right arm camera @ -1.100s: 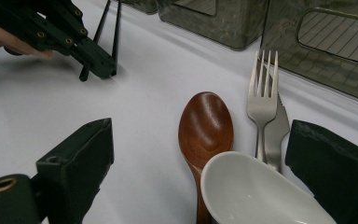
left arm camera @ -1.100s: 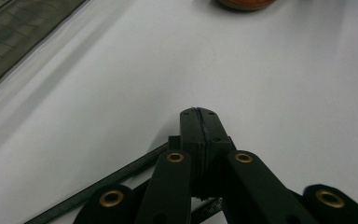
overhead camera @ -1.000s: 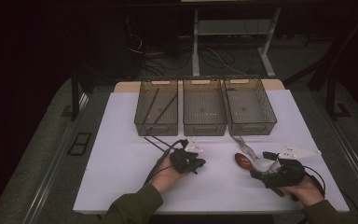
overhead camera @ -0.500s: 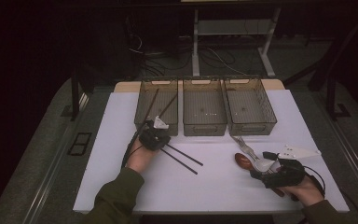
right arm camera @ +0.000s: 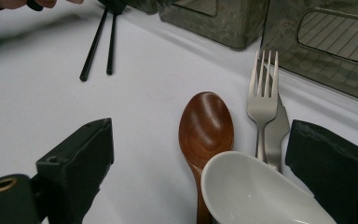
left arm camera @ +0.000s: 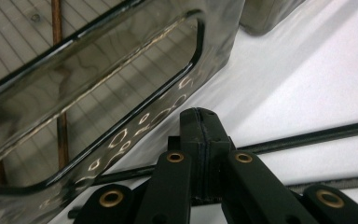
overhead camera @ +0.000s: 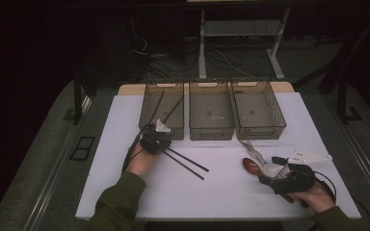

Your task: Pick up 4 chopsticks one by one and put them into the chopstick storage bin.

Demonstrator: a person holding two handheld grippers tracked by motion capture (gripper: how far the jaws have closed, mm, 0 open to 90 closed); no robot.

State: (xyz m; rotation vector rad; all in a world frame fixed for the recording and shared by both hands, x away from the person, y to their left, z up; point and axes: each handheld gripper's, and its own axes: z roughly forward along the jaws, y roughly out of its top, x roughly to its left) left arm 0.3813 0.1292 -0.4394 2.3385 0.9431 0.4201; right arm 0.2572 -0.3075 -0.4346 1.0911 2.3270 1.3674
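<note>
Left gripper (overhead camera: 158,136): jaws pressed together with nothing between them, seen closed in the left gripper view (left arm camera: 200,140). It sits at the near wall of the left bin (overhead camera: 149,108), just above the black chopsticks (overhead camera: 188,162).

Right gripper (overhead camera: 275,169): jaws spread wide (right arm camera: 200,158), holding nothing, straddling the handle end of the cutlery cluster at the table's right.

Black chopsticks: two lie side by side on the white table (overhead camera: 125,192), running from under the left gripper toward the centre. In the left gripper view they cross behind the jaws (left arm camera: 317,136).

Left bin contents: brown chopsticks (overhead camera: 172,109) already lie inside, so this looks like the chopstick bin.

Cutlery cluster: wooden spoon (right arm camera: 206,128), fork (right arm camera: 262,100) lying over a knife (right arm camera: 275,133), white ceramic spoon (right arm camera: 254,193) nearest the right gripper.

Step in hand (judgement): sorting; the black pair probably goes next into the left bin.

Doing it well: open the left jaws first, drop low, close across both sticks near mid-length so they lift level, and clear the bin's rim before release.

Risk: gripping one end lets the sticks pivot or splay apart.
</note>
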